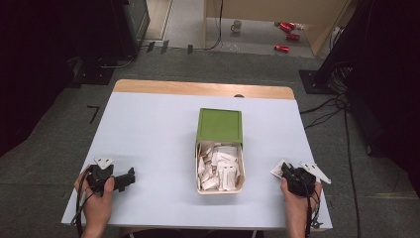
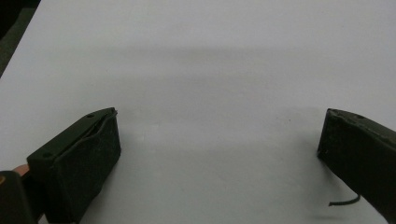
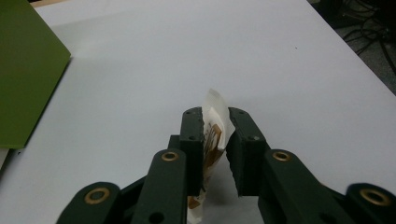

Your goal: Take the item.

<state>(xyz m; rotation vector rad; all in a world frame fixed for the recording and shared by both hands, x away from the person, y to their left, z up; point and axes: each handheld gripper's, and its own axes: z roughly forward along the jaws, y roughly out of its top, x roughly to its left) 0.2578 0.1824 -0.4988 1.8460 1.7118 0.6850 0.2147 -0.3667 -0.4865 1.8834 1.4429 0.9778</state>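
While your right gripper [image 3: 215, 154] pinches 1 thin white packet [image 3: 214, 135] near the table's [image 1: 148, 134] right edge, your left gripper [image 2: 217, 154] gapes empty; loosen that edge-on clamp and it probably slips free, short of the box [image 1: 220, 187].

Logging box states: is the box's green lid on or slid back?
Slid back: the green lid covers the far part of the box, packets exposed.

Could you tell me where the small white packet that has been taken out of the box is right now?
The white packet is clamped in the right gripper, low over the table's right side, right of the open box of packets.
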